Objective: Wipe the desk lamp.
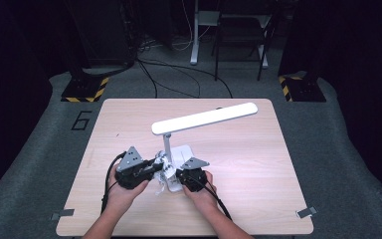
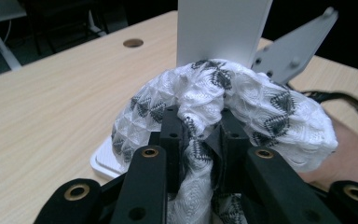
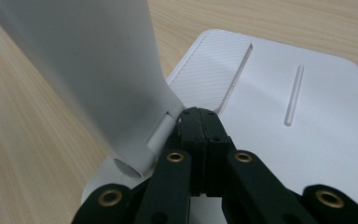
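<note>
Your left gripper [image 2: 200, 140] is clamped tight on a white cloth [image 2: 223, 112] with dark zigzags. The cloth is bunched up against the bottom of the lamp [image 1: 204, 119] post, right over the lamp's flat white base [image 3: 307, 121], near the front of the counter [image 1: 258, 164]. Your right gripper [image 3: 200, 116] is closed with nothing in it. Its tips rest on the base beside the post's hinge, and it looks like you are holding the lamp steady. You seem to be wiping the lamp. Next, rub the cloth around the post and base, and press gently so the lamp does not tip.
</note>
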Motion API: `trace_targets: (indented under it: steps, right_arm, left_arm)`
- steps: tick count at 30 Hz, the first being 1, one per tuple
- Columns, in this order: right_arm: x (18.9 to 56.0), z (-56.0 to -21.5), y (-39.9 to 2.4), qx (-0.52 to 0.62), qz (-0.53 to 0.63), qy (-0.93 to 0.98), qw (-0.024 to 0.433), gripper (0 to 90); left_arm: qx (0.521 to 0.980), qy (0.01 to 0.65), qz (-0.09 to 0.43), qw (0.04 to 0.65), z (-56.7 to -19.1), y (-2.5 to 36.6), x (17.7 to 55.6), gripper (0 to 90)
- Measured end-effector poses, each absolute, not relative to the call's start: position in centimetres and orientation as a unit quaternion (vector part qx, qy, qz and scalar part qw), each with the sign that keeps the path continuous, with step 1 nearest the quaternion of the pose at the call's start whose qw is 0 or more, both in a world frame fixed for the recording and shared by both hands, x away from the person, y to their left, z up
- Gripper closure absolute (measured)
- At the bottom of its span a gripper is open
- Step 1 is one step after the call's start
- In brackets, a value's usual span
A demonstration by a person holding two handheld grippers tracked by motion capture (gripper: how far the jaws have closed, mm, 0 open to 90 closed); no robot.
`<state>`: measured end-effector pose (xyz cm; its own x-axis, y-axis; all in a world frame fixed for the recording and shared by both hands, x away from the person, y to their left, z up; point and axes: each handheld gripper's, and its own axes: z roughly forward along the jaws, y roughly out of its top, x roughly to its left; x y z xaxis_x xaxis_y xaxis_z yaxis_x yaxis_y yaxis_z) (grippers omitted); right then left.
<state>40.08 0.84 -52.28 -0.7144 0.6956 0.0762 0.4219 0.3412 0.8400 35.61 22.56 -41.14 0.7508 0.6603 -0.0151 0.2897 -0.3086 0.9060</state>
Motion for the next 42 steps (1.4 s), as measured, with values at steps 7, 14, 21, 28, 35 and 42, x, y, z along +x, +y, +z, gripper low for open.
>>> trace_targets:
  steps: [7,14,21,28,35,42]
  right_arm:
    - [40.0,-52.3,0.8,0.349,0.458,0.804,0.148,90.0]
    - [40.0,-52.3,0.8,0.349,0.457,0.805,0.146,90.0]
    - [39.9,-52.3,0.9,0.349,0.455,0.806,0.146,90.0]
    - [39.8,-52.3,0.9,0.35,0.455,0.806,0.147,90.0]
    - [39.9,-52.3,0.8,0.344,0.456,0.806,0.153,90.0]
    - [39.8,-52.4,0.9,0.347,0.458,0.804,0.153,90.0]
  left_arm:
    - [0.785,0.285,0.186,0.518,-37.3,22.7,35.6,76.0]
    - [0.772,0.262,0.207,0.541,-33.2,23.0,35.5,76.0]
    - [0.774,0.247,0.236,0.534,-30.2,22.9,35.5,75.9]
    - [0.763,0.256,0.222,0.55,-32.3,22.9,35.3,76.2]
    - [0.779,0.281,0.196,0.526,-37.1,22.5,35.3,76.2]
    - [0.785,0.303,0.181,0.51,-41.7,22.1,35.3,76.2]
